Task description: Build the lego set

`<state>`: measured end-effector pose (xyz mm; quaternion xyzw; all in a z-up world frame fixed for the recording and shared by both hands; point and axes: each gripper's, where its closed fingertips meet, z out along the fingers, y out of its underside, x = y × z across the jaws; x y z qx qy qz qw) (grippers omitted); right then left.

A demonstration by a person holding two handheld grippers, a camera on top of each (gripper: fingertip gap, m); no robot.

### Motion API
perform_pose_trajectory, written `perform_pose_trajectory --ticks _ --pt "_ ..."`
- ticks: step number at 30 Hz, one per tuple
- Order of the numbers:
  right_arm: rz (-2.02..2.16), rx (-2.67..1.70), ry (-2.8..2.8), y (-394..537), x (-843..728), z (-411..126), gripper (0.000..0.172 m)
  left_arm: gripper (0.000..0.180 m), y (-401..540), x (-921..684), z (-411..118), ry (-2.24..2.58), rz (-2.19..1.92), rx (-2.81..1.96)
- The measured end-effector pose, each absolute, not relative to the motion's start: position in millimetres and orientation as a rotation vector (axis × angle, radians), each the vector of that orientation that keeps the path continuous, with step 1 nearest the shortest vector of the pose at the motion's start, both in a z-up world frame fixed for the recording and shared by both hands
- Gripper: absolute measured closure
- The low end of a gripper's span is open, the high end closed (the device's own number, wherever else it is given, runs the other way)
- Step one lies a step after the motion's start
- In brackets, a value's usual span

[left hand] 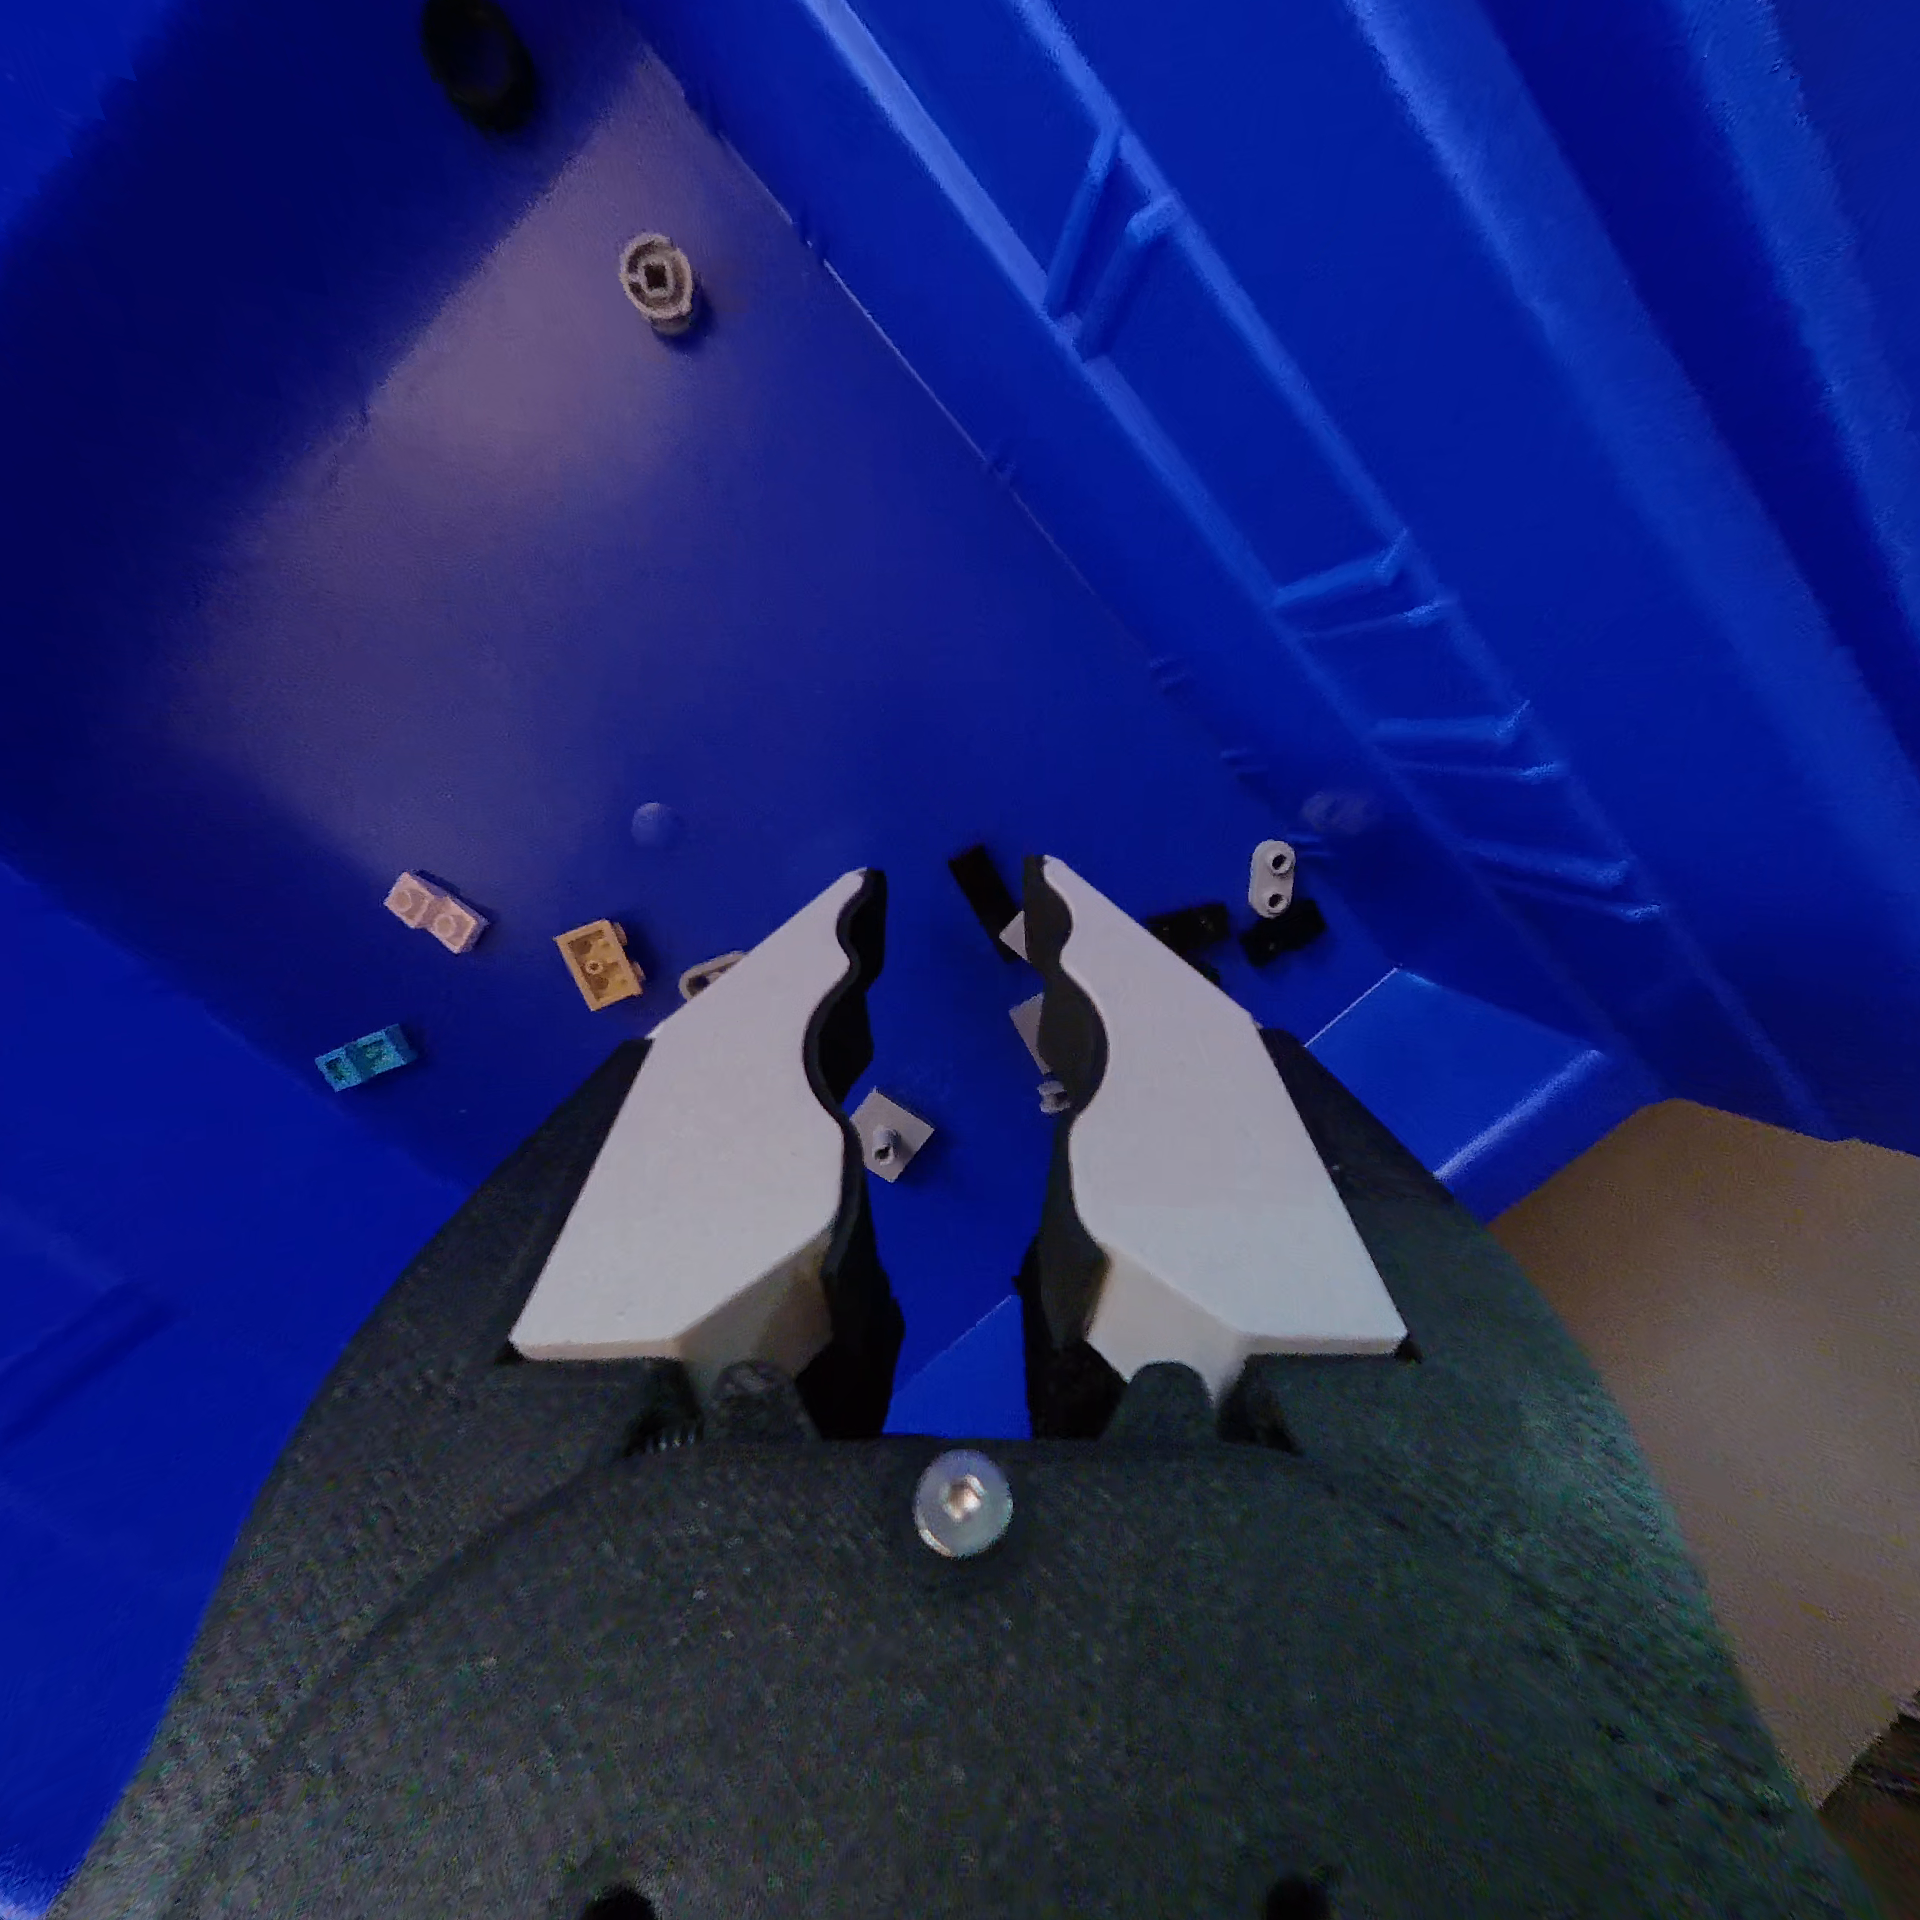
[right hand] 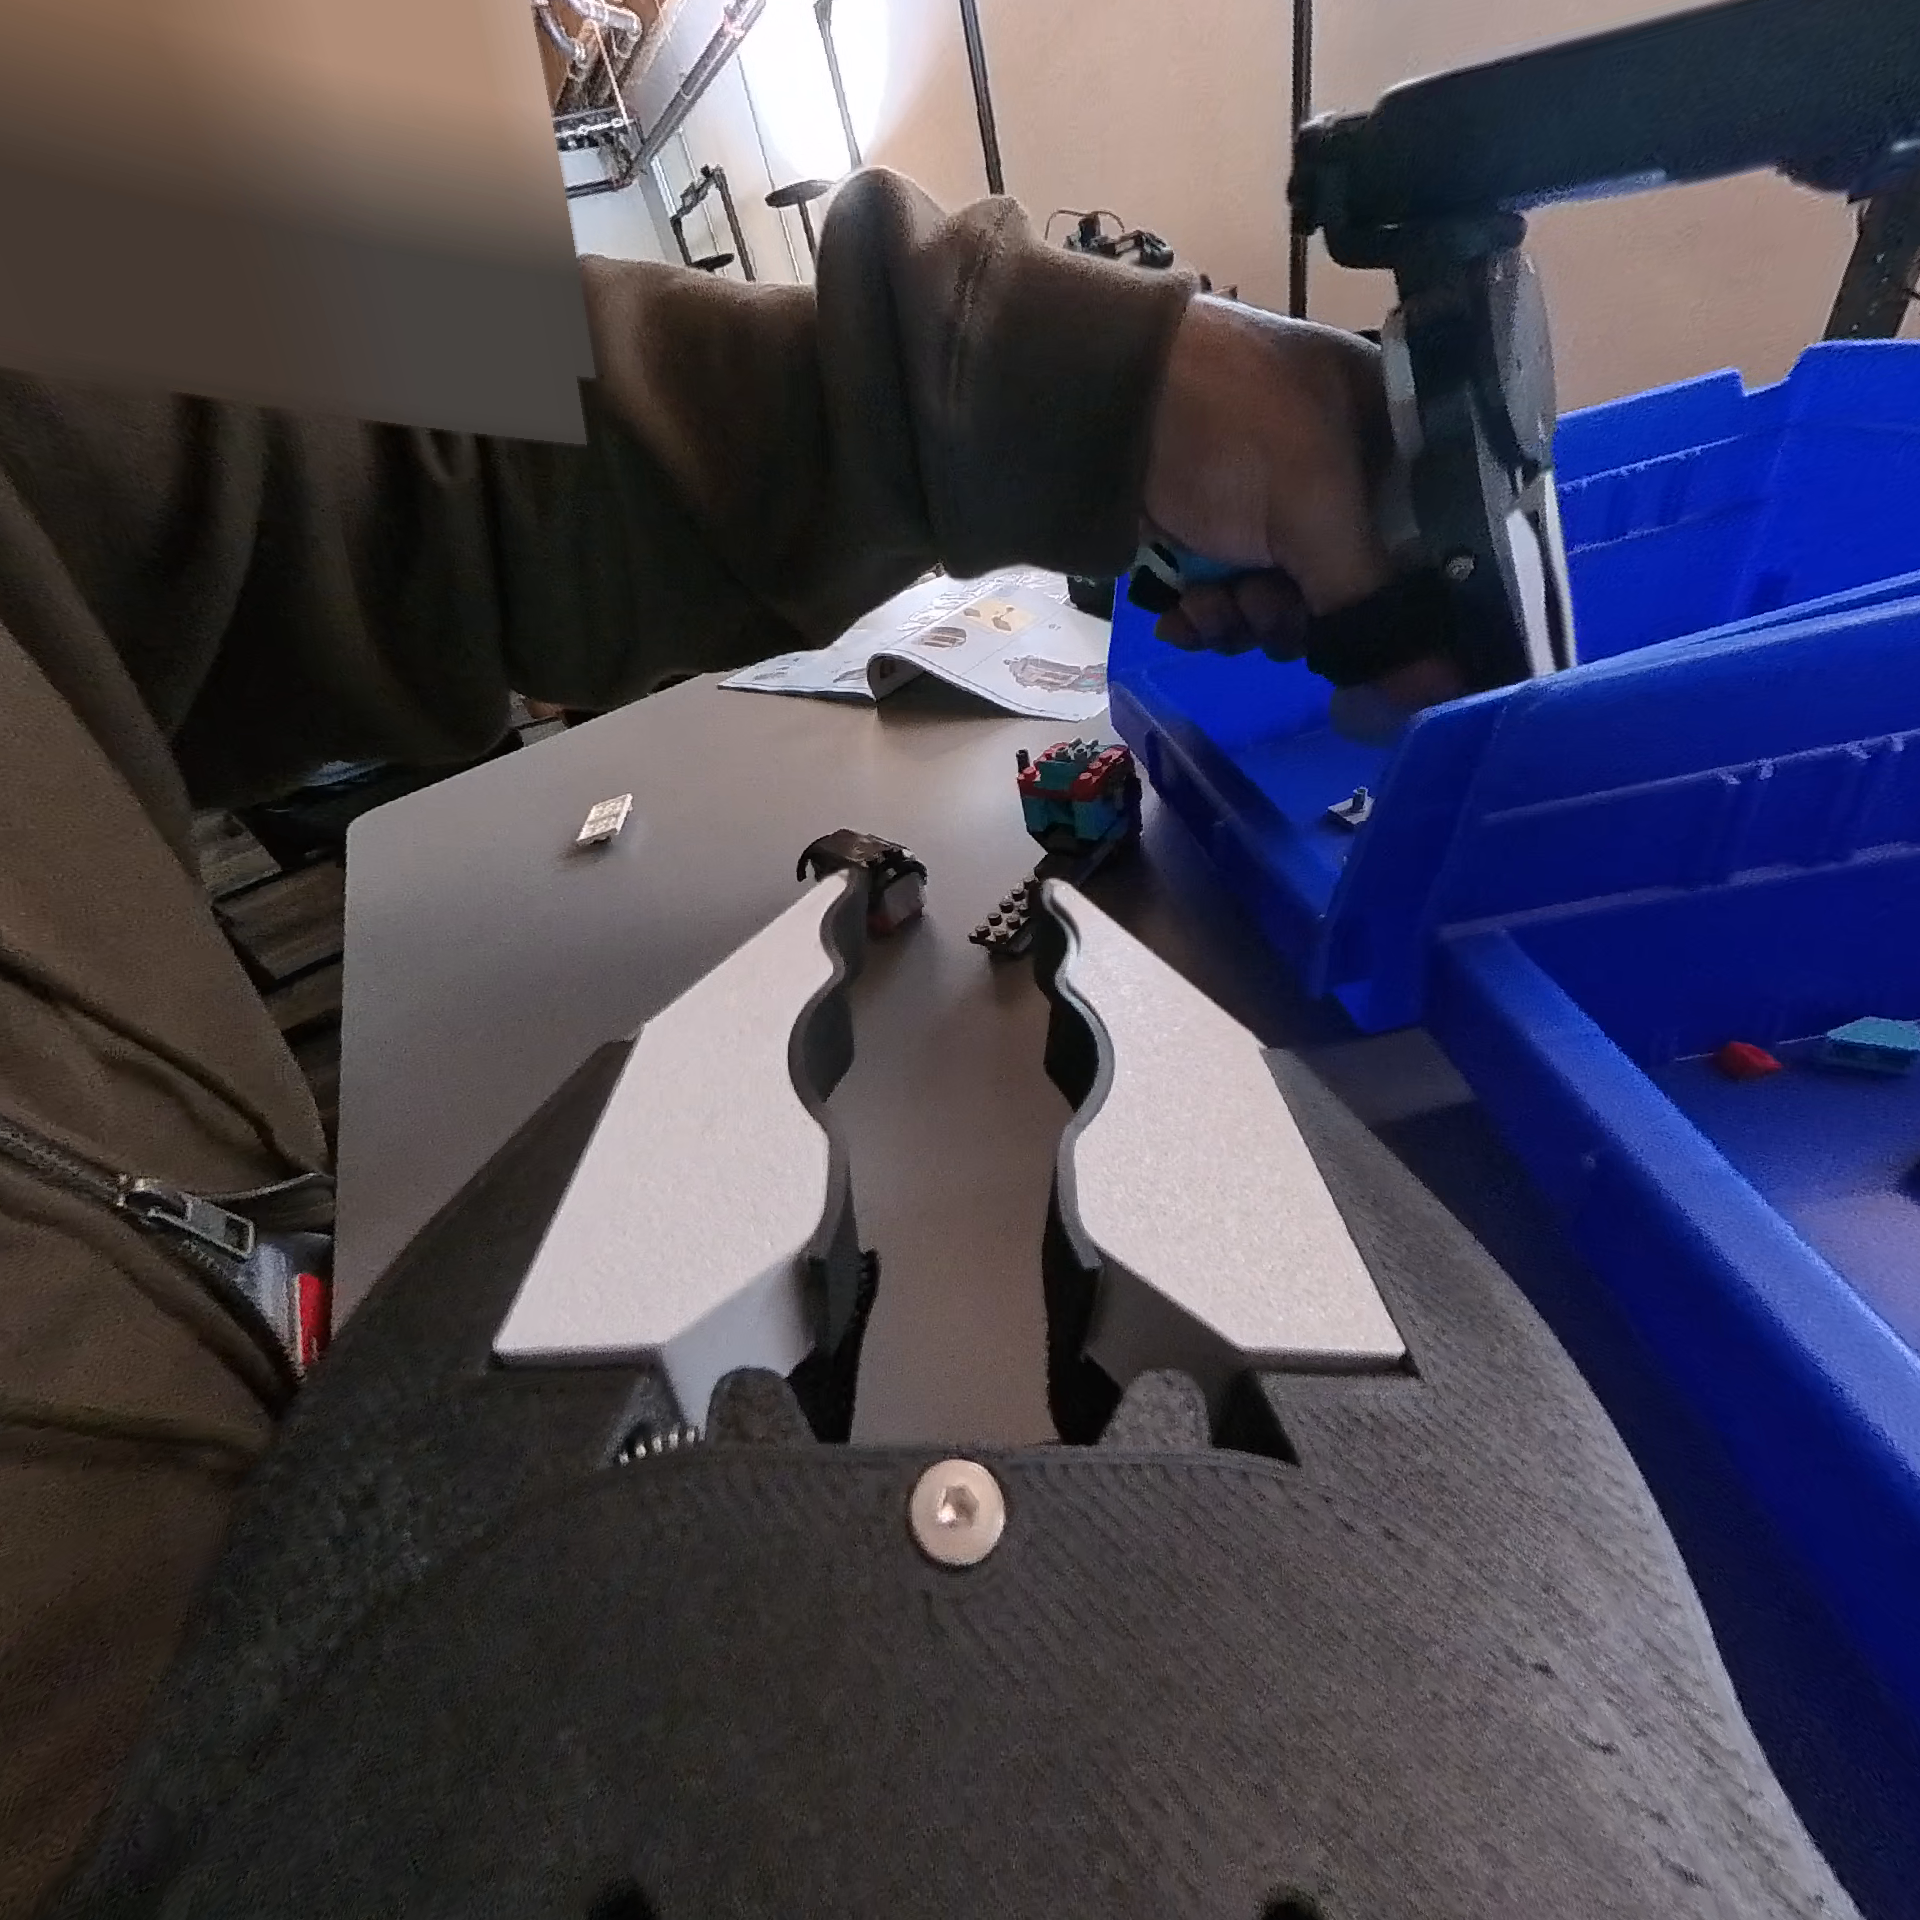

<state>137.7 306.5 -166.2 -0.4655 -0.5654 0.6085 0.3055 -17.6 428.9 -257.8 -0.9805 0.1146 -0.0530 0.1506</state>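
Dim blue bin [left hand: 312, 623] interior; bright backlit window [right hand: 831, 83] glare; fisheye-warped, soft edges

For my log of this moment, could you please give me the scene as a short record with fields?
Setting: grey table with blue bins
Left gripper: open, nothing in it, reaching inside a blue bin
Nearest left gripper: black flat piece beside its right fingertip
Other bin pieces: tan brick, pink brick, teal brick, grey round piece
Right gripper: open, nothing in it, above the table
Nearest right gripper: black studded plate, small dark piece
Farther on table: red-and-teal model, booklet, small white plate
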Motion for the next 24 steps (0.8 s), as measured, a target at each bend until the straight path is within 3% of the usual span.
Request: perform_pose_trajectory --ticks 7,10,17,24 --pt "1.613 -1.233 -1.494 307 138 -166 0.139 0.153 423 -14 -267 0.345 -0.133 -2.839" --pt "1.620 -1.241 -1.490 307 138 -166 0.139 0.170 421 -15 -268 0.372 -0.103 -2.831" --pt "1.646 -1.256 -1.478 309 137 -166 0.139 0.170 425 -19 -264 0.356 -0.106 -2.768" --pt "1.664 -1.264 -1.465 311 137 -165 0.139 0.171 416 -5 -191 0.303 -0.186 -2.547"
